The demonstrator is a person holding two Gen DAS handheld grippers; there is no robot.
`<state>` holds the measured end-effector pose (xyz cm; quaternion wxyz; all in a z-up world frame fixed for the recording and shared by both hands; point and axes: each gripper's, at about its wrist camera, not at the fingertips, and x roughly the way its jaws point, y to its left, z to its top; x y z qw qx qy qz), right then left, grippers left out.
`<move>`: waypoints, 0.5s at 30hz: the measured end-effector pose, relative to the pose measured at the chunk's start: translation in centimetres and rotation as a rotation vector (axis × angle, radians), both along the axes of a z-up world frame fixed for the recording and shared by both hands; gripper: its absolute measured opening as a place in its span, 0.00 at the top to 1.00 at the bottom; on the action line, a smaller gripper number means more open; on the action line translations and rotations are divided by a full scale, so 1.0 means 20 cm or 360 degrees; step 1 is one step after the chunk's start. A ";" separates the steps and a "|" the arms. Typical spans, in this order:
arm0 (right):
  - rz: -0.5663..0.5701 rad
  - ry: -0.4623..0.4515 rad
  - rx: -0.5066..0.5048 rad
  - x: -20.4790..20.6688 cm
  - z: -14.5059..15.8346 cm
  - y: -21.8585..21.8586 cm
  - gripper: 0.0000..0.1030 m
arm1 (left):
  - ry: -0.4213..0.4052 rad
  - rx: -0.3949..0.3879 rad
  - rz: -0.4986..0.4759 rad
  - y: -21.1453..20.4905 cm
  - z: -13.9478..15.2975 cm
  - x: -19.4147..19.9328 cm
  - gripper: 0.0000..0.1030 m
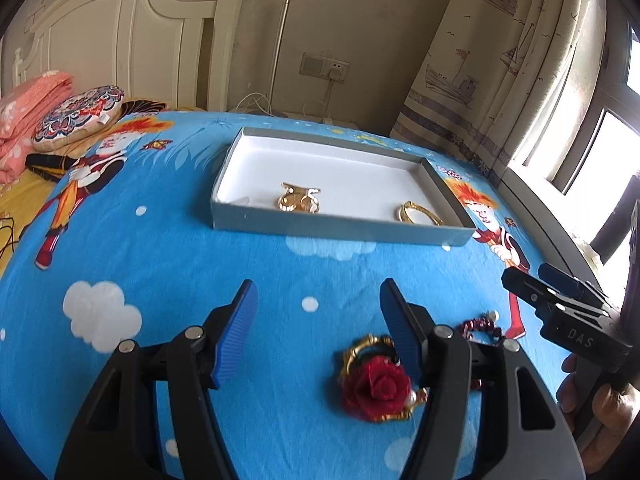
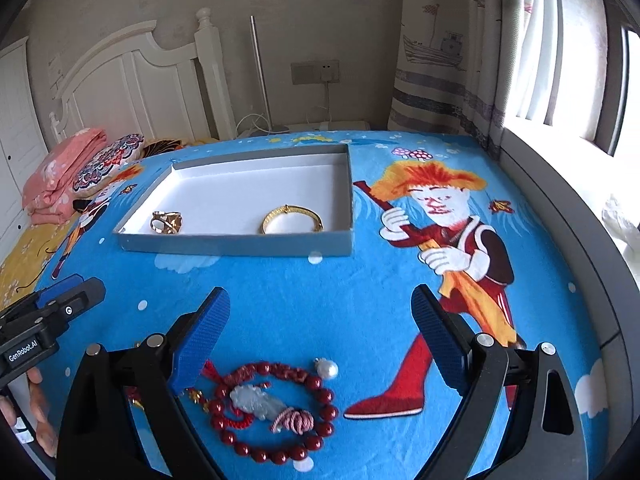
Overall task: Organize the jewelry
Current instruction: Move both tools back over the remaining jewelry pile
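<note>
Both the left gripper (image 1: 316,296) and right gripper (image 2: 320,304) hung with fingers spread, holding nothing. The red bead bracelet (image 2: 276,412) lay at six o'clock beneath the right one, seemingly next for the tray (image 2: 240,246) at twelve.

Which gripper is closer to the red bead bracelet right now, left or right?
Right. The right gripper hangs open directly over the red bead bracelet, which lies between its fingers. The left gripper sits off to the bracelet's left, above the red rose brooch.

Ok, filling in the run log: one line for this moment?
left gripper open, empty | right gripper open, empty | box: bangle, gold ring | blanket: rose brooch, bead bracelet
</note>
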<state>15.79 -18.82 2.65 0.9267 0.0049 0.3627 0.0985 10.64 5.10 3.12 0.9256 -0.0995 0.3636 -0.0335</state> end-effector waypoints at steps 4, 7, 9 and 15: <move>-0.0002 0.0029 -0.0006 -0.08 -0.05 -0.03 0.16 | 0.0013 0.0010 0.0007 0.00 -0.03 -0.08 0.40; 0.0021 0.0036 -0.0038 -0.15 -0.08 -0.01 0.16 | 0.0030 -0.0002 0.0013 0.00 -0.05 -0.12 0.40; 0.0043 0.0042 -0.0055 -0.18 -0.10 0.00 0.16 | 0.0039 -0.0007 0.0017 -0.01 -0.07 -0.15 0.40; 0.0077 0.0059 -0.0071 -0.27 -0.16 0.03 0.16 | 0.0047 0.0010 -0.0012 -0.07 -0.10 -0.22 0.40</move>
